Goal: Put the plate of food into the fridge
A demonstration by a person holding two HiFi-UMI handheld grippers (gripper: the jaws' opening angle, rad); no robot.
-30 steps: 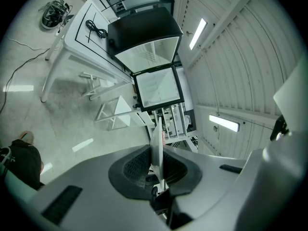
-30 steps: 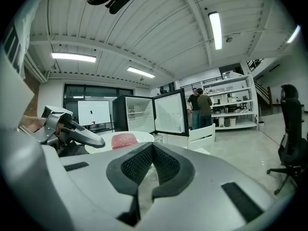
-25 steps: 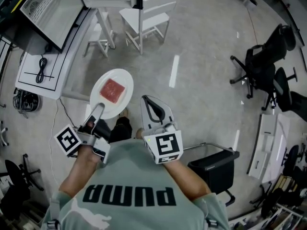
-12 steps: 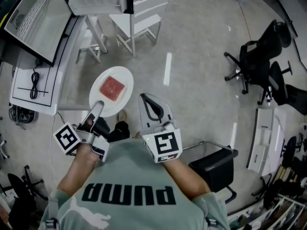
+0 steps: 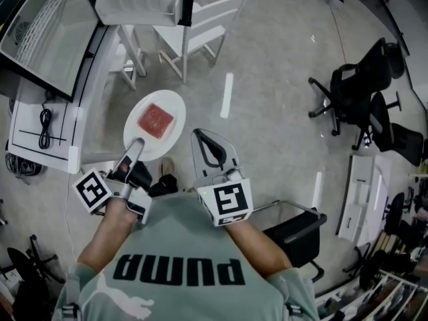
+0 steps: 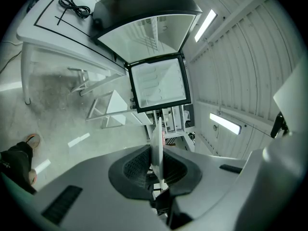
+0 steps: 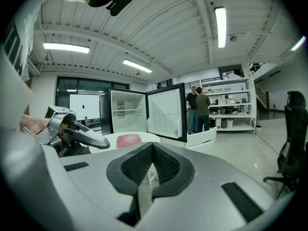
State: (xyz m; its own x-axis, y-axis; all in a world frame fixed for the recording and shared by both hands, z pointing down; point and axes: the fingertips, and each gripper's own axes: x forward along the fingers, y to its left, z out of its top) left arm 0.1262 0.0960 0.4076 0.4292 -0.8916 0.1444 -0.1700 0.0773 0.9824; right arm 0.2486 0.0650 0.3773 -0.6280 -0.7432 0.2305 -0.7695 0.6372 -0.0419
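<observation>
Plate (image 5: 154, 150) w/ food (image 5: 155, 121) sticks fwd, rim in left gripper (image 5: 133, 150).

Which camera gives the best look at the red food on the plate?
The head view: it looks down on the whole red food on the plate. The right gripper view shows it low, from the side. The left gripper view shows the plate edge-on, hardly any food.

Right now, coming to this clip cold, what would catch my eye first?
A white plate with a red slab of food on it, held out above the floor by its near rim in the left claw. Ahead, the right gripper view shows the fridge with its door swung open. The right claw is shut and empty beside the plate.
</observation>
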